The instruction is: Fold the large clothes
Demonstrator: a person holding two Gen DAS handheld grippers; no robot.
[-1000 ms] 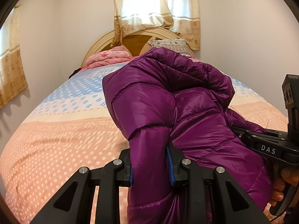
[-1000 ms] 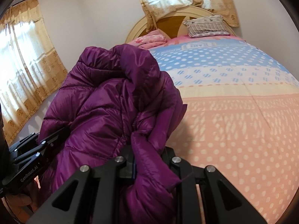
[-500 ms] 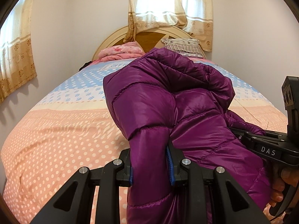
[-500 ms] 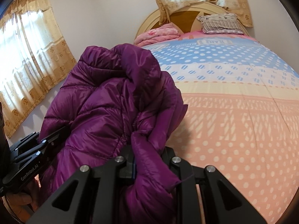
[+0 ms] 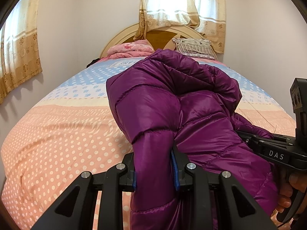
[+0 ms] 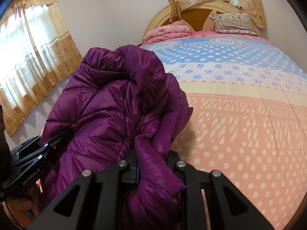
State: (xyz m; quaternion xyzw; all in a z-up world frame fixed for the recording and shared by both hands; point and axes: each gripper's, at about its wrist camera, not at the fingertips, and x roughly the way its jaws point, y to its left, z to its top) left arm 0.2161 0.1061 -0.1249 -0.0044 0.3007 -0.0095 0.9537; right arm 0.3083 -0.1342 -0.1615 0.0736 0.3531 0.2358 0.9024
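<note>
From my left wrist camera I read "DAS" in pale capitals on the black body of the right gripper (image 5: pixel 276 154), at the right edge of the view. From my right wrist camera I read "GenRobot.AI" in pale letters along the black body of the left gripper (image 6: pixel 30 177), at the lower left. The bedspread (image 6: pixel 239 115) carries printed panels in its blue band near the headboard. They appear upside down; one large word looks like "JEANS", but I cannot confirm it. The smaller line beside it is too small to read.
</note>
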